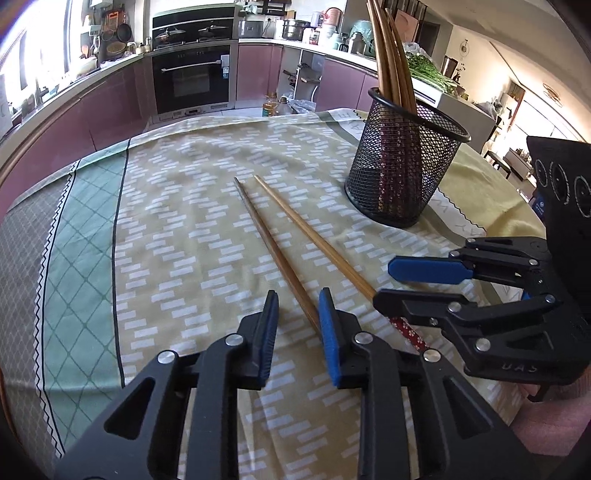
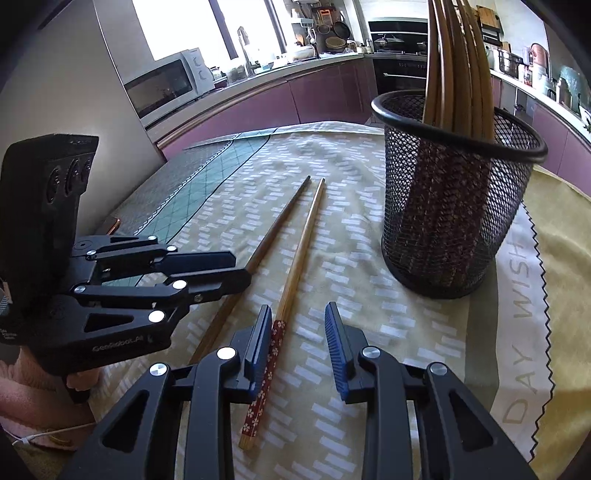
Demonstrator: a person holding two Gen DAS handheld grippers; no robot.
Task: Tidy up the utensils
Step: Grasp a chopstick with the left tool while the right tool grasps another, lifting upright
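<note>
Several chopsticks [image 2: 458, 66] were already stood in mesh holder [image 2: 454, 206]; two chopsticks [image 1: 295, 243] were left flat on surface [image 1: 177, 221], just beside it. Left hand-held gripper [image 1: 298, 325] & right hand-held gripper [image 2: 297, 343] were held spread, nothing pinched, each over one handle end.

We see bright daylight from the windows [image 2: 177, 26], which are blown out to white. The fisheye bends the edges strongly, with dark corners. The tablecloth [image 1: 184, 221] stays sharp.

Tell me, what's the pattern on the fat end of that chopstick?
Red with little white flowers on the chopstick, clearest in the right wrist view.
</note>
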